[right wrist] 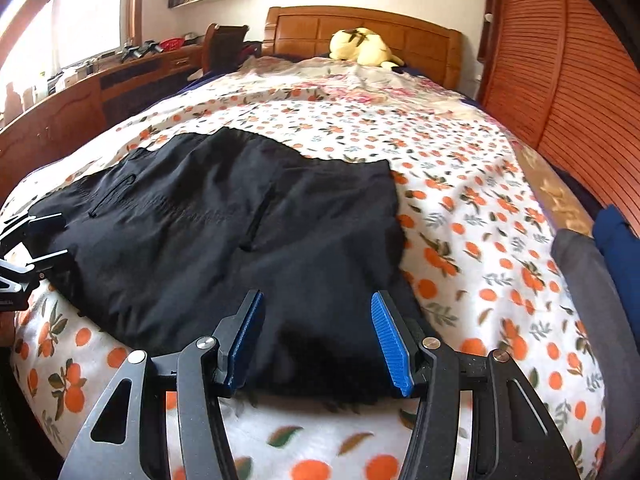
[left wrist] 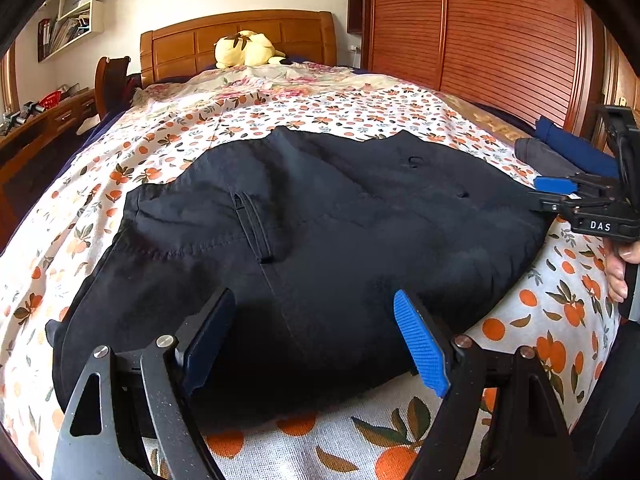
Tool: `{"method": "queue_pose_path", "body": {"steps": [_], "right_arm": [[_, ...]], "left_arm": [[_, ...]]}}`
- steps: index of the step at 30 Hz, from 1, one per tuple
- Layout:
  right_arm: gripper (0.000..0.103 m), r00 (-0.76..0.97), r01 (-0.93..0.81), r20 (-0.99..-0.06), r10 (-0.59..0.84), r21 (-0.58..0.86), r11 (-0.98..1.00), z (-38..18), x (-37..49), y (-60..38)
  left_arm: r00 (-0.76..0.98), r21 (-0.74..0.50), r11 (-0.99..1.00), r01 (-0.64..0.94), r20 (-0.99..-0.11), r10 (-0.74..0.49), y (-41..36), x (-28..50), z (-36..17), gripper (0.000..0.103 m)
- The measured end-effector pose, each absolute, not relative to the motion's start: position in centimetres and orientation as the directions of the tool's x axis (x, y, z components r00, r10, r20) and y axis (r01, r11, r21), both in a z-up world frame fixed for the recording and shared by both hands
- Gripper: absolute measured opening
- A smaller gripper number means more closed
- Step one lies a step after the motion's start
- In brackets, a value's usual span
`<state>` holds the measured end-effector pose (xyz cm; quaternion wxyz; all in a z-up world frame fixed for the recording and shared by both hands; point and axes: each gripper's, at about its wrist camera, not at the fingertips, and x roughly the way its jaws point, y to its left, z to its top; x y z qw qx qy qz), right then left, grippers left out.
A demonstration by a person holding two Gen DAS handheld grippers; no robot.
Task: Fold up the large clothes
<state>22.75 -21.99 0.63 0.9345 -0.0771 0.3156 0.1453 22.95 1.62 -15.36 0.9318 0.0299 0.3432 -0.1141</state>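
A black garment (left wrist: 304, 240), folded into a wide rectangle with pockets and a belt loop showing, lies on the orange-print bed sheet (left wrist: 280, 112). It also shows in the right wrist view (right wrist: 224, 232). My left gripper (left wrist: 316, 332) is open, its blue pads spread above the garment's near edge. My right gripper (right wrist: 318, 336) is open above the garment's near right part. In the left wrist view the right gripper (left wrist: 560, 196) sits at the garment's right edge. In the right wrist view the left gripper (right wrist: 36, 236) sits at the garment's left edge.
A yellow plush toy (left wrist: 246, 50) lies by the wooden headboard (left wrist: 240, 36). Folded grey and blue clothes (right wrist: 600, 264) are stacked at the bed's right edge. A slatted wooden wardrobe (left wrist: 500, 32) stands on the right, a desk (right wrist: 100, 80) on the left.
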Motion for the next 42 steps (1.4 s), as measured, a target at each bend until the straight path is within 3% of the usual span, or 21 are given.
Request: {"method": "queue_pose_path", "body": {"steps": [3, 12, 22, 24, 29, 32, 39, 42], "right_arm": [[0.057, 0.758, -0.283, -0.626, 0.183, -0.064, 0.957, 0.5, 22.5, -23.0], [0.073, 0.706, -0.255, -0.682, 0.19, 0.004, 0.967, -0.6, 23.5, -24.7], [0.074, 0.651, -0.27, -0.716, 0.253, 0.094, 0.958, -2.0, 25.3, -25.5], [0.068, 0.636, -0.282, -0.719, 0.28, 0.122, 0.952, -2.4, 25.6, -25.7], [0.035, 0.614, -0.324, -0.701, 0.362, 0.194, 0.926, -2.6, 25.9, -26.0], [0.022, 0.641, -0.309, -0.681, 0.354, 0.193, 0.931, -2.1, 26.1, -26.1], [0.015, 0.75, -0.337, -0.535, 0.389, 0.196, 0.921, 1.5, 24.6, -25.9], [0.014, 0.763, -0.346, -0.521, 0.383, 0.171, 0.923, 2.7, 24.2, -24.7]], "left_arm": [[0.739, -0.023, 0.972, 0.233, -0.646, -0.193, 1.6, 22.9, -15.3, 0.082], [0.759, -0.028, 0.964, 0.263, -0.611, -0.225, -0.1, 22.8, -14.4, 0.082], [0.739, 0.006, 0.959, 0.284, -0.638, -0.215, -2.2, 23.4, -14.9, 0.082], [0.738, 0.008, 0.959, 0.283, -0.641, -0.212, -2.1, 23.4, -15.0, 0.082], [0.733, 0.02, 0.96, 0.279, -0.651, -0.199, -2.4, 23.6, -15.3, 0.082], [0.728, 0.028, 0.962, 0.272, -0.66, -0.186, -2.5, 23.9, -15.6, 0.082], [0.733, 0.023, 0.964, 0.266, -0.654, -0.186, -2.3, 23.6, -15.2, 0.082], [0.749, 0.009, 0.963, 0.271, -0.629, -0.205, -1.5, 23.0, -13.9, 0.082]]}}
